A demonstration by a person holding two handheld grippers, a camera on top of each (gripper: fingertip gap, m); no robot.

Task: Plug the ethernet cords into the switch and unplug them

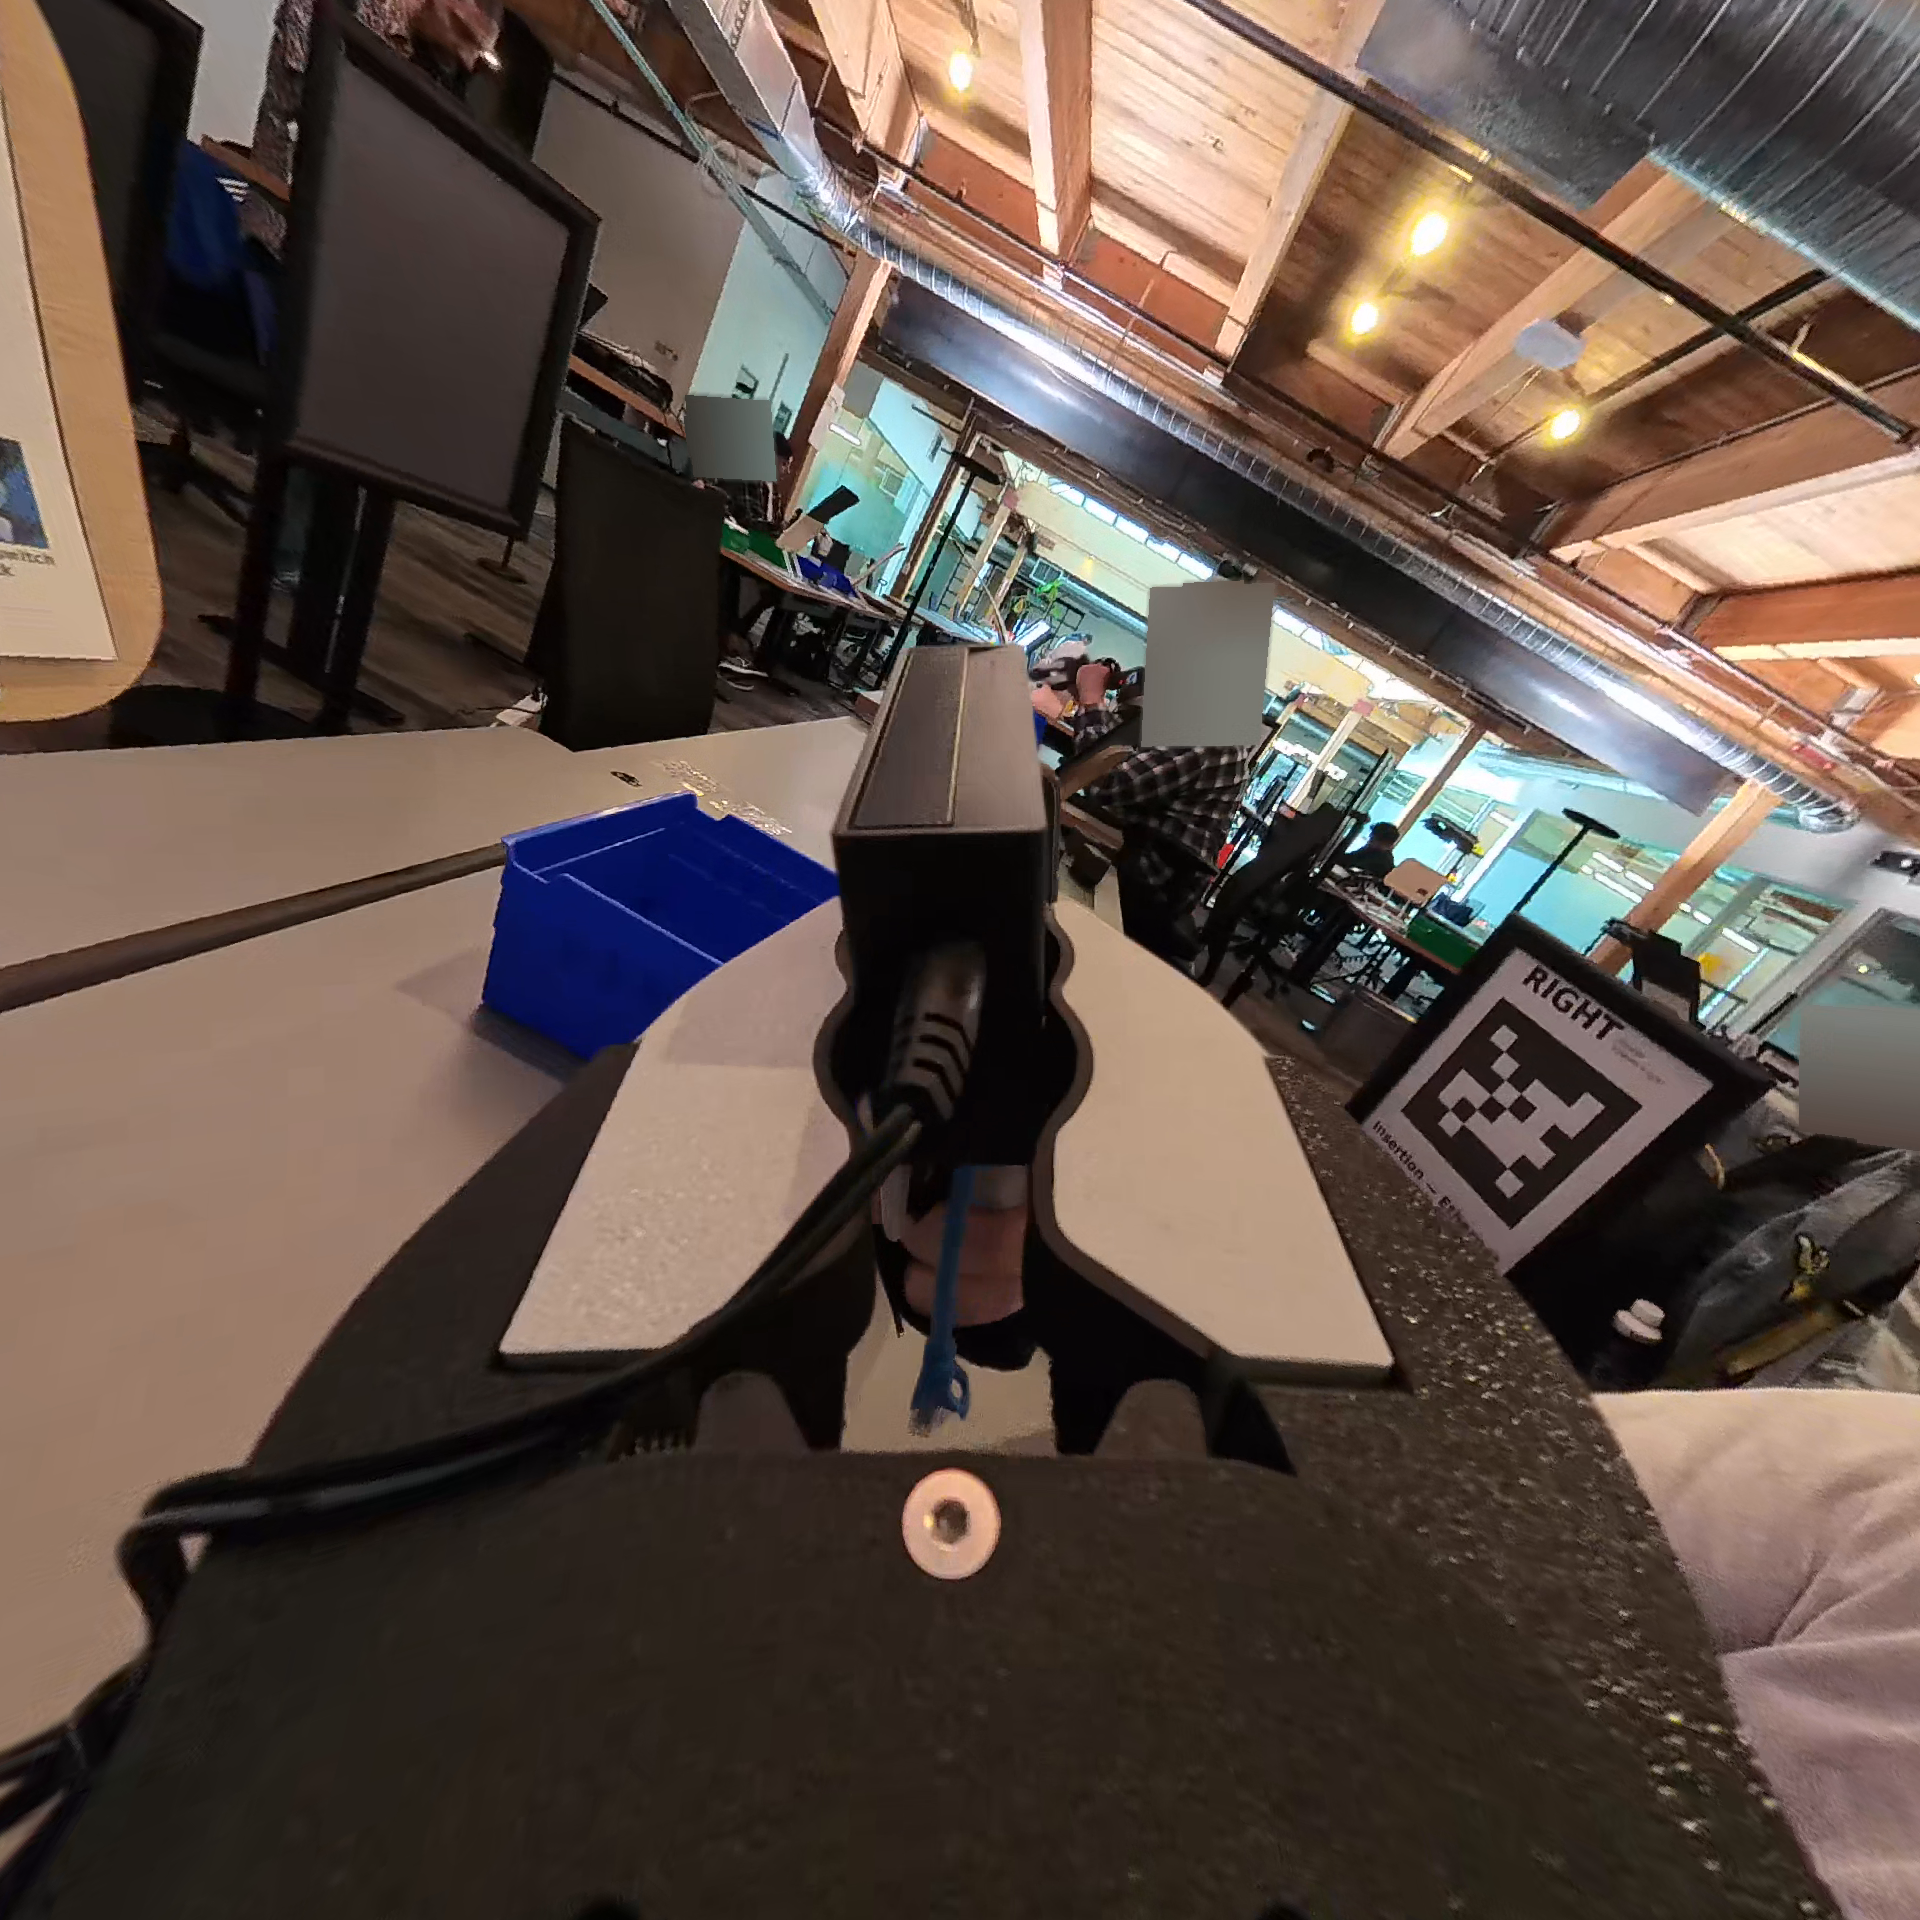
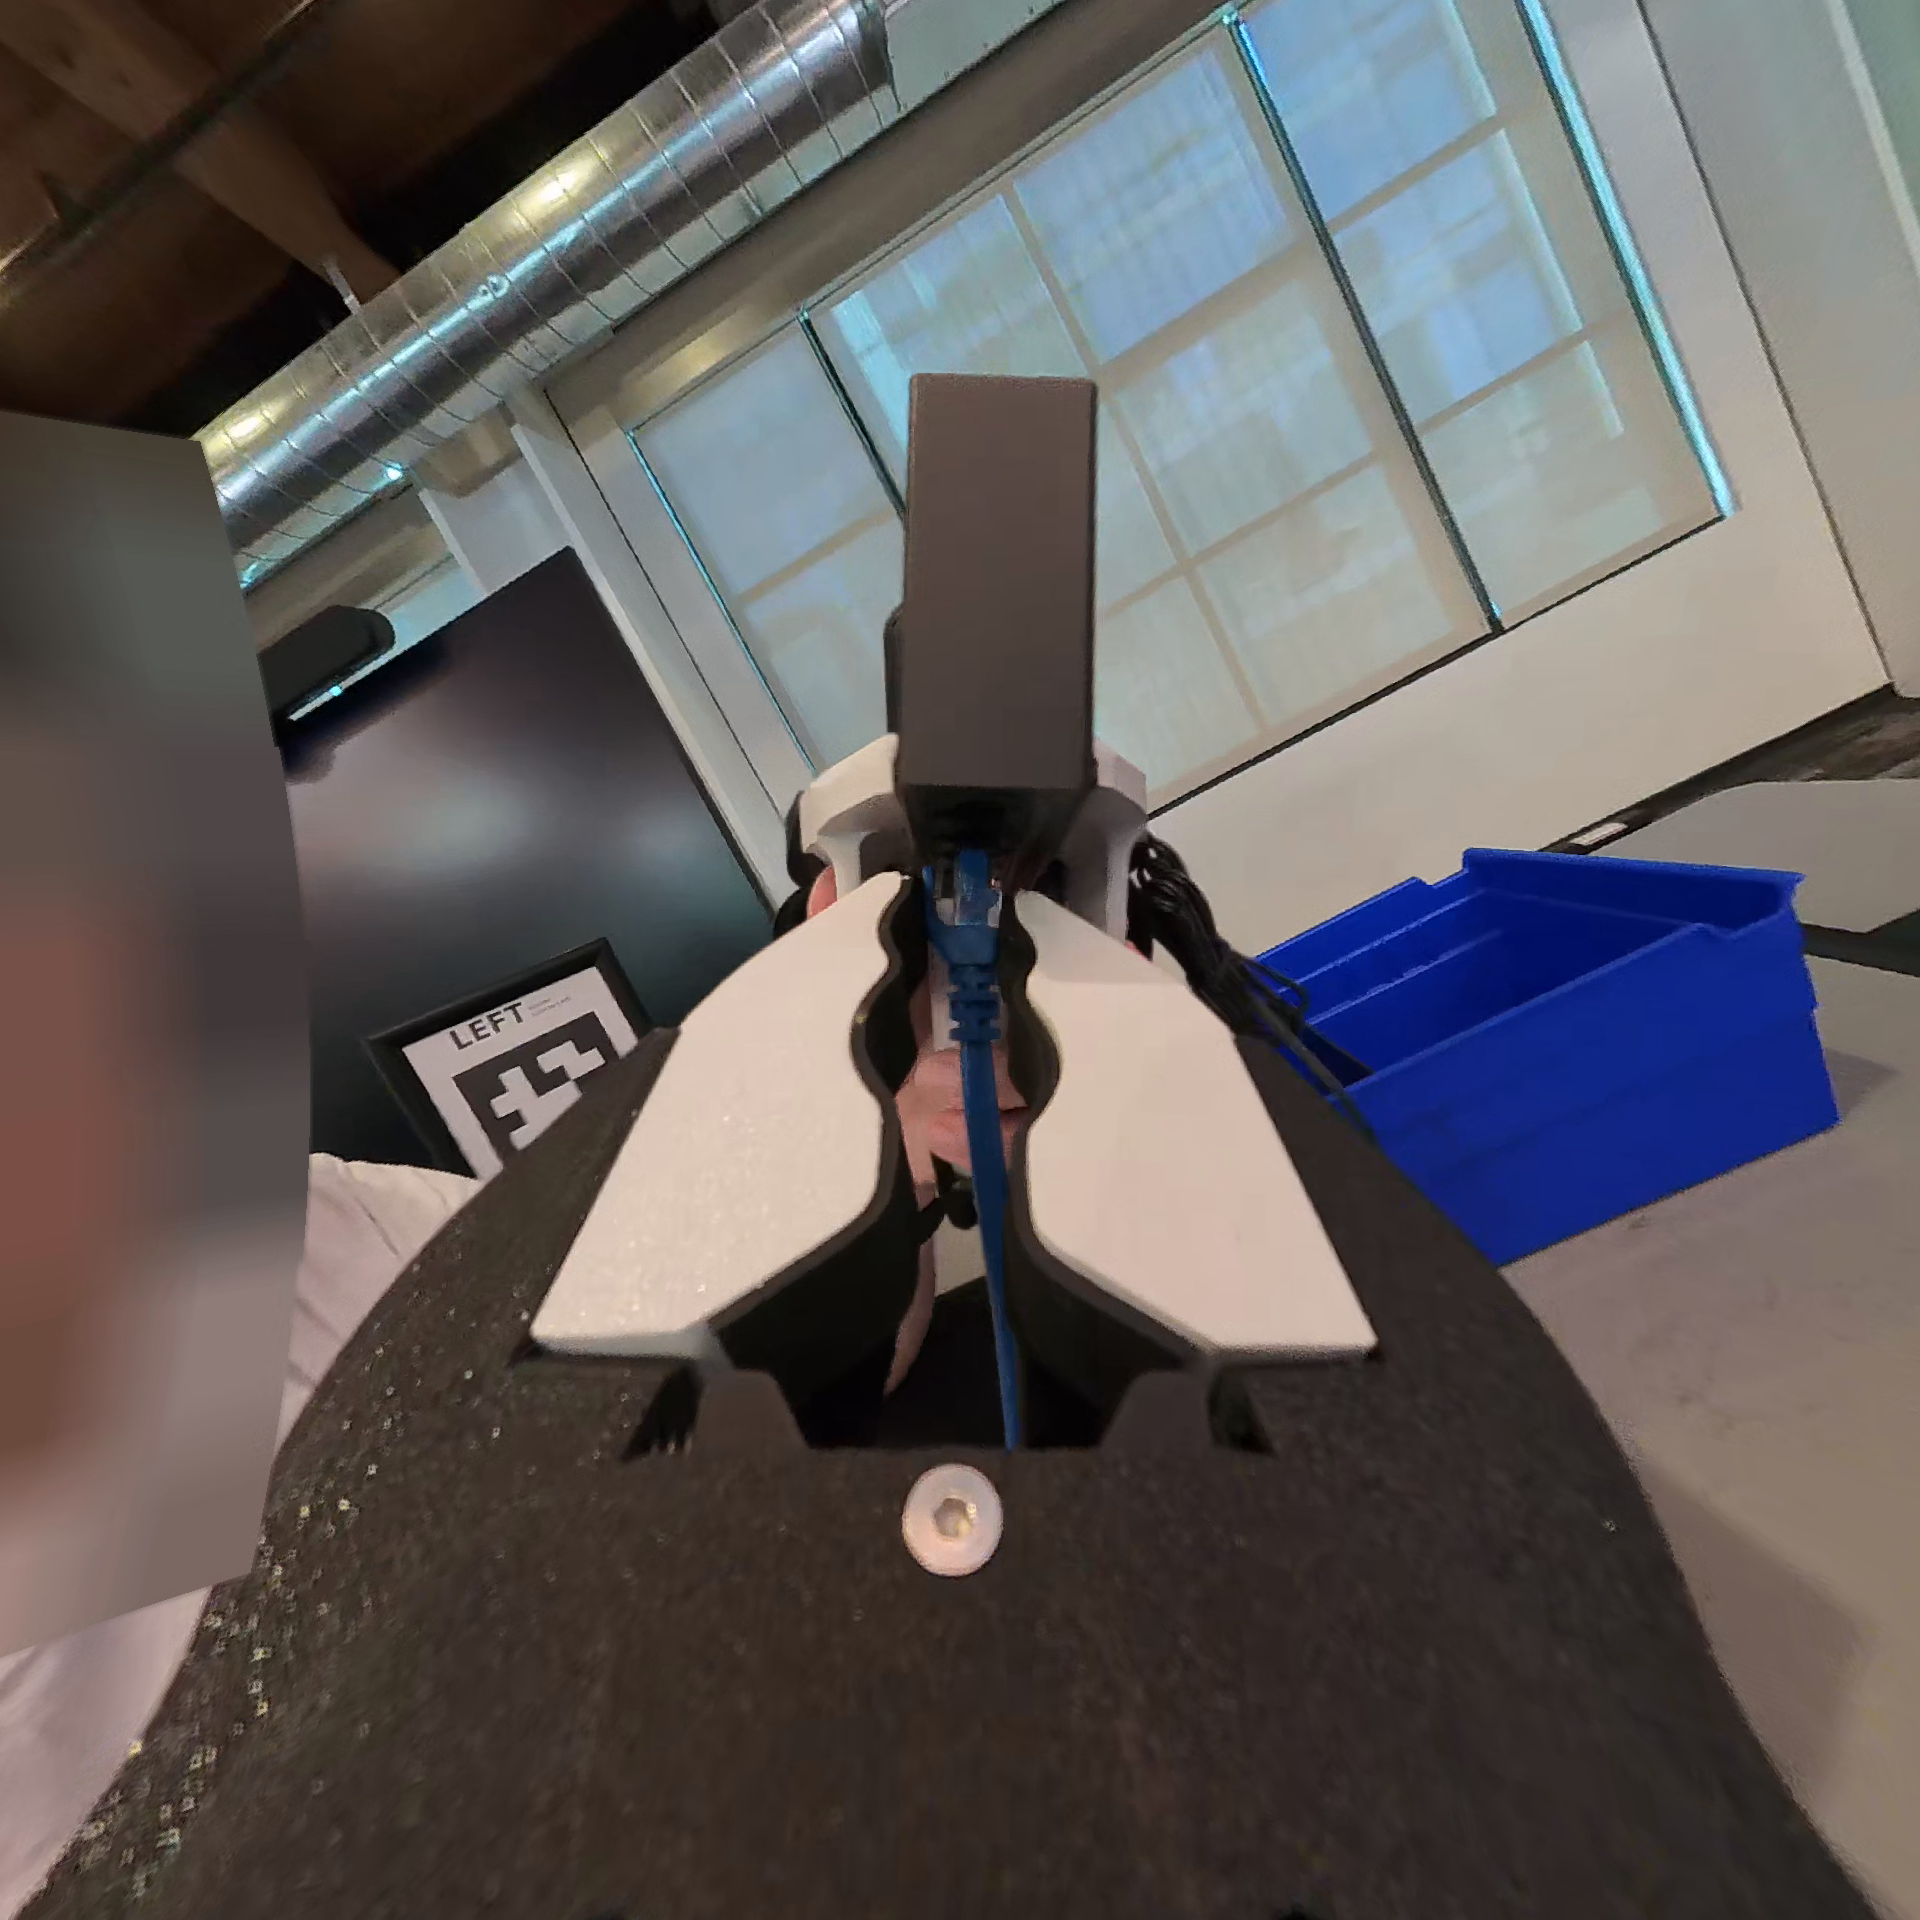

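We've got the black switch clamped in our left gripper, held up off the grey surface, its black power cord trailing back. Our right gripper is nearly closed, pinching the blue ethernet cord w/ its plug at the switch's port. Blue bin sits nearby.

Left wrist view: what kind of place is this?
Probably an open workshop or lab office in a converted industrial building: exposed timber ceiling with bare metal ducts, rows of cluttered workbenches behind, and a grey table with a blue parts bin.
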